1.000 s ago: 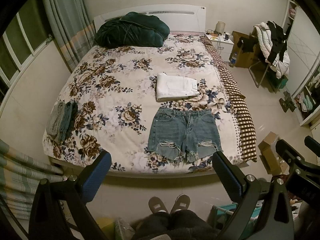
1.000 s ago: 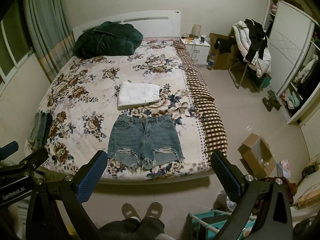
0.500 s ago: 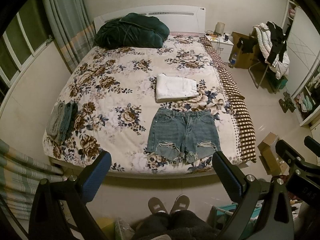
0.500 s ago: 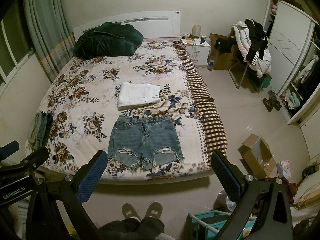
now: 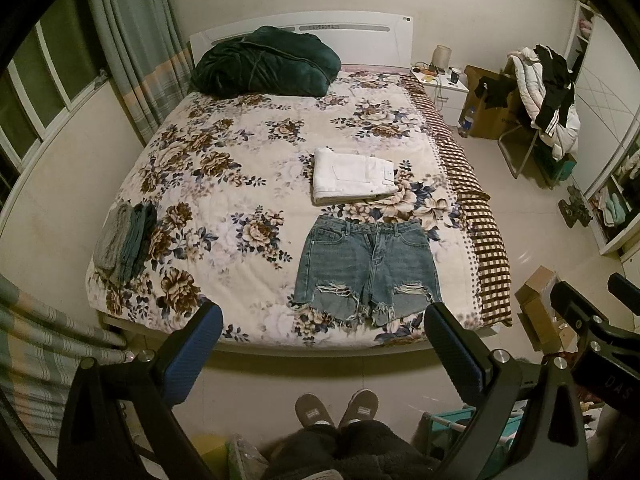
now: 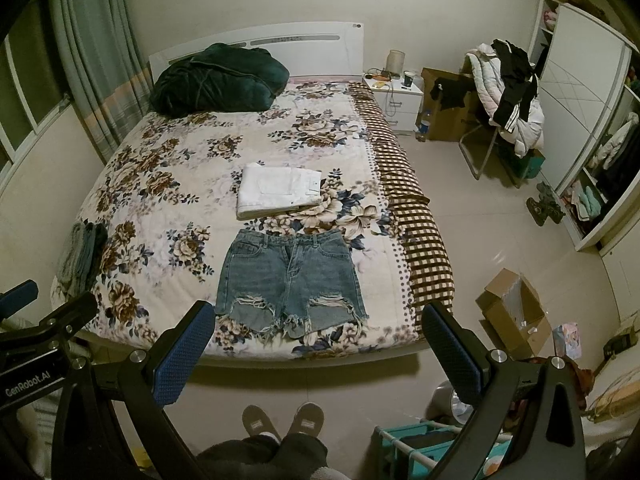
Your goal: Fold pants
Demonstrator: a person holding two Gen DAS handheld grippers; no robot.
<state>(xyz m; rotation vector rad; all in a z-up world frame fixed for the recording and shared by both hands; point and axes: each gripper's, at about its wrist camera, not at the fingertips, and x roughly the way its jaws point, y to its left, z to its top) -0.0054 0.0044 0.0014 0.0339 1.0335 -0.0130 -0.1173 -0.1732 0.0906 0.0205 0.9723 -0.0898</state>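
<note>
**Dim, warm room under fisheye bend**

Yellowish indoor light, fairly dim, with dark vignetting at every corner. Walls and curtains (image 5: 132, 52) bow hard near the rim. Faint glare glints on the floor tiles (image 6: 500, 256). Centre sharp, edges soft.

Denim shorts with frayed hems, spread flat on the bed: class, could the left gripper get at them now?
Probably yes: the open left gripper faces the denim shorts, and nothing lies on or before them.
</note>
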